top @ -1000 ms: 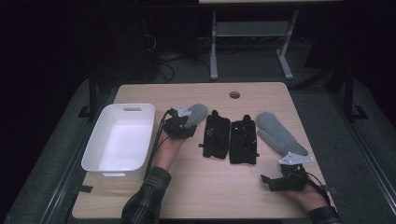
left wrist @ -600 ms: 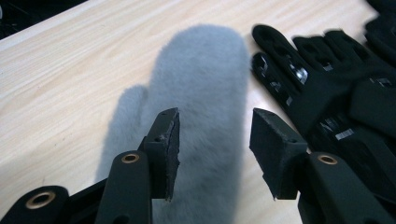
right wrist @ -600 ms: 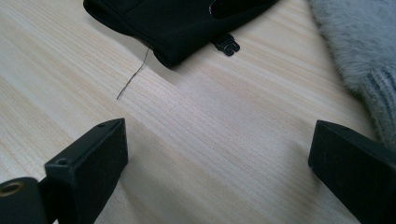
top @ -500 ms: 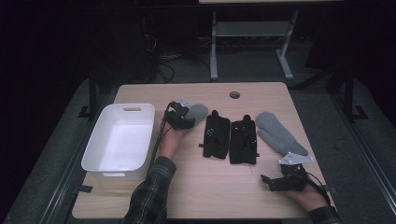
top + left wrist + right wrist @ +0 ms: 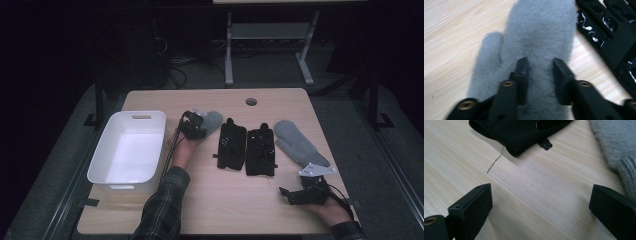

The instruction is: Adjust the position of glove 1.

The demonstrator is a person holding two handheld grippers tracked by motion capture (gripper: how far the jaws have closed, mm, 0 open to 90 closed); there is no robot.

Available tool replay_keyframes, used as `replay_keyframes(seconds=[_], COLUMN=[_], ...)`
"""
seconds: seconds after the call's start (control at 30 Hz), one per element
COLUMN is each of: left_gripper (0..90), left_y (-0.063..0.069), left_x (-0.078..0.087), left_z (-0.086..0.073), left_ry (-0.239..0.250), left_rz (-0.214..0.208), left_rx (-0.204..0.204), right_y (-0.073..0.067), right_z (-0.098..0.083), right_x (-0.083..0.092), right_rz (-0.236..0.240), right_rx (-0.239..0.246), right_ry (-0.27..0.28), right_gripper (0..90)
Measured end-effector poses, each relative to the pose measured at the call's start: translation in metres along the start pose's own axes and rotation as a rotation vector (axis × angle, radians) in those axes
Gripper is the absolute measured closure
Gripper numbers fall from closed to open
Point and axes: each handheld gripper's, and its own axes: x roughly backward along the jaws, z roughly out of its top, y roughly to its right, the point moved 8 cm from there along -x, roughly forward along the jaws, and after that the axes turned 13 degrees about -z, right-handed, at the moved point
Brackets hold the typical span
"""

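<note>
Pinching fluffy grey mitten [image 5: 536,47]: left claw [image 5: 539,72], jaws just closing | right claw [image 5: 541,207]: agape over woodgrain table [image 5: 524,202]

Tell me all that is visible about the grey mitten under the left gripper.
The grey mitten is soft and fluffy, like fleece or fake fur, with a rounded body and a separate thumb. It lies flat on the wooden table, between the white tub and the nearer black glove, close beside that glove. The left gripper is down on it: its jaws have just been closing, and a ridge of the fluff sits pinched between them. The mitten has not yet left the table.
</note>
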Motion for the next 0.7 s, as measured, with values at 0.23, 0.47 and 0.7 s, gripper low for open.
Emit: replay_keyframes(seconds=[0.23,0.47,0.7], left_gripper=[83.5,83.8,83.8], left_y=[0.000,0.006,0.016], left_x=[0.006,0.024,0.049], left_z=[0.003,0.014,0.027], left_ry=[0.023,0.065,0.117], left_rz=[0.001,-0.013,-0.042], left_rx=[0.002,-0.015,-0.035], right_y=[0.000,0.000,0.000], right_z=[0.000,0.000,0.000], right_x=[0.000,0.000,0.000], right_rz=[0.000,0.000,0.000], right_rx=[0.000,0.000,0.000], right_ry=[0.000,0.000,0.000], right_gripper=[4.5,4.5,4.5])
